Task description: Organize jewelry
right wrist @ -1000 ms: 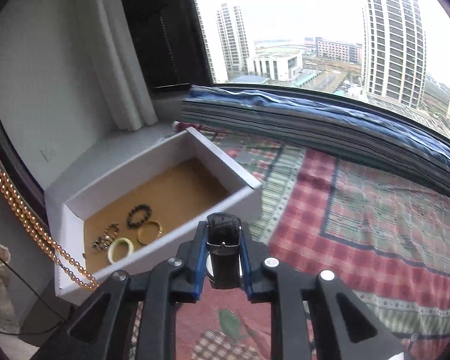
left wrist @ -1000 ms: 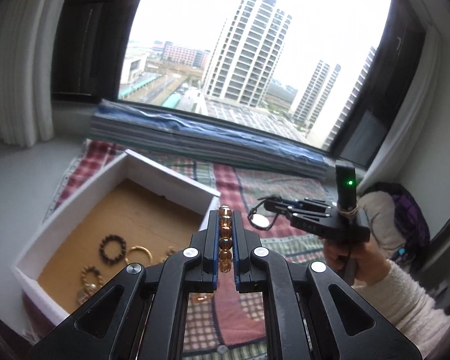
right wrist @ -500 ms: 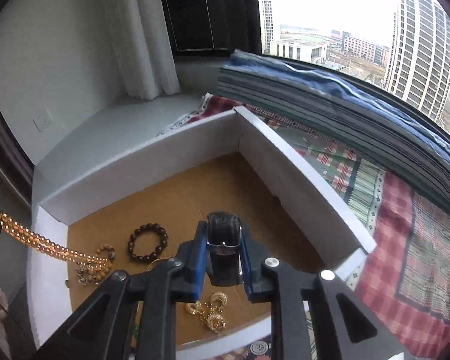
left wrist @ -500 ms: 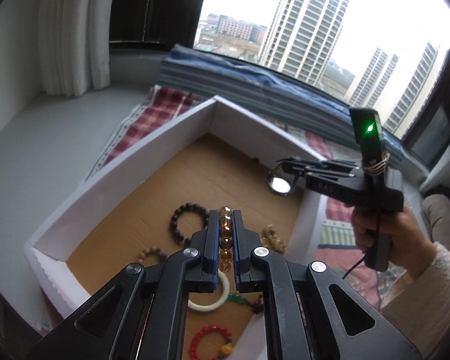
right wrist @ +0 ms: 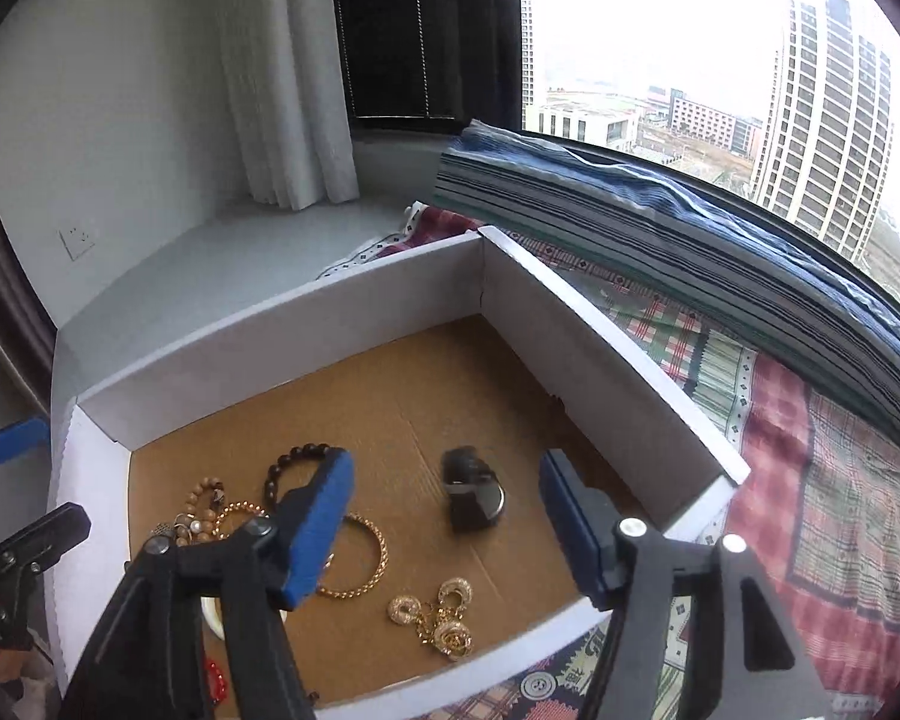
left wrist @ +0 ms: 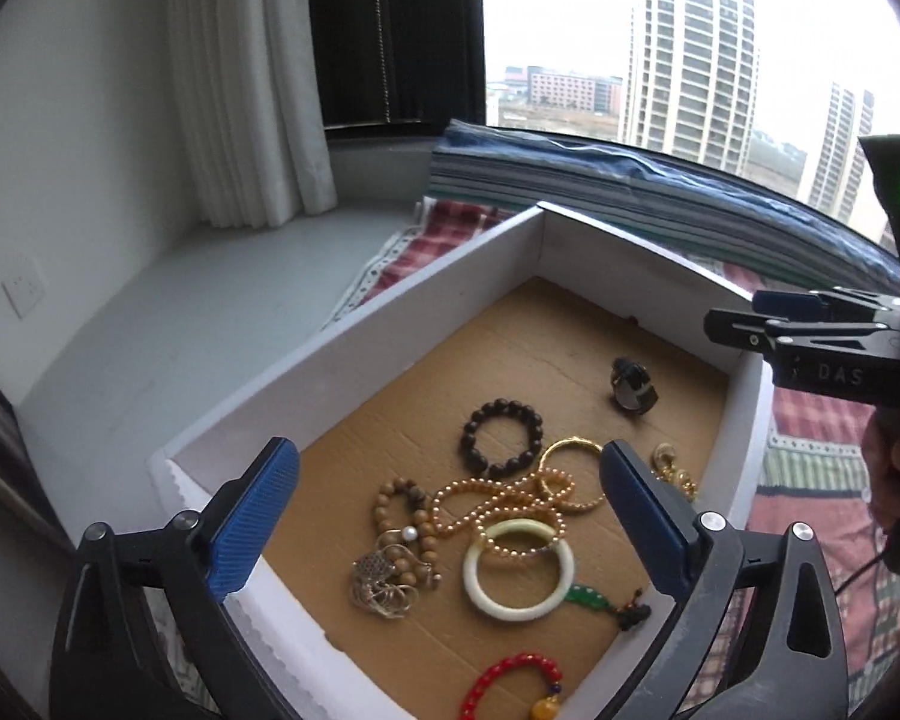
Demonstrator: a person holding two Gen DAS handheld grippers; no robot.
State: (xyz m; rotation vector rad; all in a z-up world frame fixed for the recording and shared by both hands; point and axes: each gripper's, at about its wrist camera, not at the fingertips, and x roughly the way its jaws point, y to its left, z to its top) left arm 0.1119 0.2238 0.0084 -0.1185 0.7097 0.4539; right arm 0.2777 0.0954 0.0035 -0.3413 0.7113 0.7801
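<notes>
A white box [left wrist: 354, 354] with a brown cardboard floor holds the jewelry. My left gripper [left wrist: 450, 522] is open and empty above it. Below it lie an amber bead necklace [left wrist: 498, 510], a white bangle [left wrist: 519, 570], a dark bead bracelet [left wrist: 501, 438], a gold bangle [left wrist: 570, 462] and a red bead bracelet [left wrist: 510, 684]. My right gripper [right wrist: 444, 528] is open and empty over the box [right wrist: 600, 354]. A black watch [right wrist: 471, 495] lies on the floor between its fingers; it also shows in the left wrist view [left wrist: 630, 387]. Gold earrings [right wrist: 438, 615] lie near the front wall.
The box sits on a plaid cloth [right wrist: 810, 510] on a window seat. A folded striped blanket [right wrist: 660, 204] lies along the window behind it. A white curtain [right wrist: 282, 72] hangs at the left. A grey sill [left wrist: 168, 312] lies left of the box.
Both grippers have opened. The amber bead necklace has dropped from the left gripper onto the pile in the box. The black watch has dropped from the right gripper onto the box floor.
</notes>
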